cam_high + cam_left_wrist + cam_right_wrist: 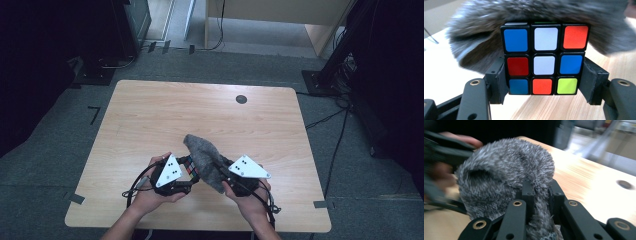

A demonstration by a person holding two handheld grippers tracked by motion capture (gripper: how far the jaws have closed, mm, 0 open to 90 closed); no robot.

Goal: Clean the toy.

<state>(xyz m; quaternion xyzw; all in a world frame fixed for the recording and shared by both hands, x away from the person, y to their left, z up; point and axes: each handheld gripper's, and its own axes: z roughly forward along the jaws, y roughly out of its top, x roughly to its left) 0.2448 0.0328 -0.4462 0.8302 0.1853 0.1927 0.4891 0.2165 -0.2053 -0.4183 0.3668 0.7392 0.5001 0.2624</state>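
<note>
While my left gripper (544,93) clamps the puzzle cube (544,58), I pinch the grey furry cloth (506,180) in my right gripper (541,192). The cloth sits at the cube's three o'clock in the high view. I can read no writing on either.

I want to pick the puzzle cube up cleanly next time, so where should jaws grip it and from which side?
Grip the puzzle cube across two opposite flat faces, low on its sides, as the left gripper does now. Flat parallel faces give the pads square seats. Come from the side away from the grey furry cloth, which drapes over the cube's far edge.
</note>
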